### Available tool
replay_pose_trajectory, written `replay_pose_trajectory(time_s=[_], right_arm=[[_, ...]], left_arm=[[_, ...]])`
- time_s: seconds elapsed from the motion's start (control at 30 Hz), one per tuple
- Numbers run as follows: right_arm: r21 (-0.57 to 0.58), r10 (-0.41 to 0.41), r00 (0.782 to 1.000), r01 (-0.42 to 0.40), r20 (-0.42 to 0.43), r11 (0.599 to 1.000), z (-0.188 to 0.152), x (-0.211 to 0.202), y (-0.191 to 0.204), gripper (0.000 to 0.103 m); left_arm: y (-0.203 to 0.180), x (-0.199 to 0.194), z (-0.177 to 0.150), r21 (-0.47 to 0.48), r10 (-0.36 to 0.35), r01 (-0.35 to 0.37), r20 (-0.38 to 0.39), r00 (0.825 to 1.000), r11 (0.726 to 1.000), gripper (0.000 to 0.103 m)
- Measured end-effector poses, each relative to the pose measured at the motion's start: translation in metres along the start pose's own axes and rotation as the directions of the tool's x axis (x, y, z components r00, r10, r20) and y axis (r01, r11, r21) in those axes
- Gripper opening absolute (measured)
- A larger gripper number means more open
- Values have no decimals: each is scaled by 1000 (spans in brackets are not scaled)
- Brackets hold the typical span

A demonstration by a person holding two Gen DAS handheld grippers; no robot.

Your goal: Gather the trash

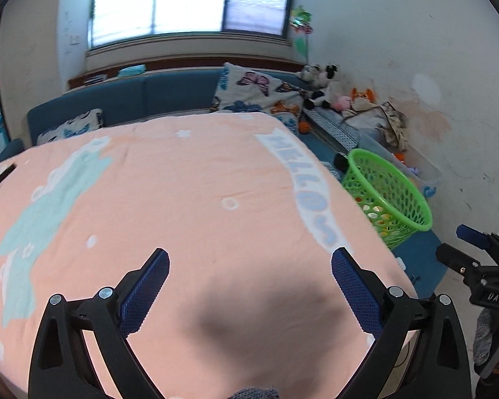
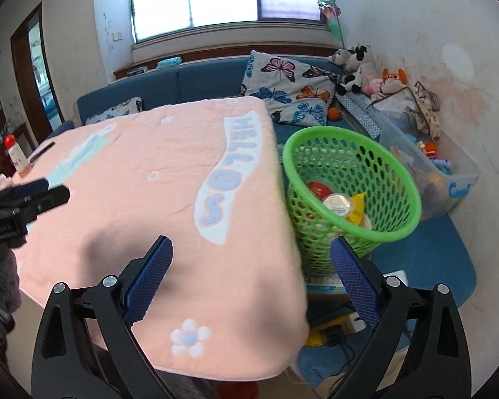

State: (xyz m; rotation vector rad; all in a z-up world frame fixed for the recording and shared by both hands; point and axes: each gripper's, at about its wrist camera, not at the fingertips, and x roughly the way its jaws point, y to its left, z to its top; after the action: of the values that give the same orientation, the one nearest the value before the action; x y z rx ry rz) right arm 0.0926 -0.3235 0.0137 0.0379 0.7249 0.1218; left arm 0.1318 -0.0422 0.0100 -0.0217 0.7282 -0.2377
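Blue-padded fingers (image 1: 151, 287) of the left gripper (image 1: 249, 266) are standing wide apart, holding nothing, and hovering over the near part of the table (image 1: 183, 183), which is wearing a peach cloth printed with "HELLO" lettering. Between them only bare cloth and a soft shadow are showing.

Right gripper (image 2: 251, 256) is likewise spread wide and carrying nothing; its left finger (image 2: 149, 282) is sitting over the cloth's near right corner, while its right finger (image 2: 354, 286) is hanging past the table edge, just in front of the green basket (image 2: 399, 179).

The basket is standing off the table's right side, close against the hanging cloth, ahead and to the right of the right gripper's fingers. Inside it the trash (image 2: 341, 204) is lying in a heap: a round foil-lidded cup on a yellow wrapper, a red piece just behind (other scraps too small to tell). From the left wrist view the basket (image 1: 387, 196) is sitting well to the right of those fingers, beyond the table edge.

A small bottle with a red cap (image 2: 15, 156) is standing at the table's far left. A butterfly pillow (image 2: 289, 86) is leaning on the blue sofa behind.
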Motion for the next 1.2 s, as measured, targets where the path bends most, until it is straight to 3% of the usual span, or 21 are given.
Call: replay_pose_trajectory(time_s=[0.27,0.6,1.2], right_arm=[[12,10,1000,-10,-4,1000,-8,-5,12,97],[18,31,999,-31,-8,999,-16,-5,18,97],[17,50,999,-50,10,999,-17,-13,22,98]], left_arm=[[17,-18,-19,-32,57,-56,19,998,998,95],[10,-23,-29,-28,36,-36,21,999,999,95],[8,-33,-34,-16,88,-88,39,995,996,95]])
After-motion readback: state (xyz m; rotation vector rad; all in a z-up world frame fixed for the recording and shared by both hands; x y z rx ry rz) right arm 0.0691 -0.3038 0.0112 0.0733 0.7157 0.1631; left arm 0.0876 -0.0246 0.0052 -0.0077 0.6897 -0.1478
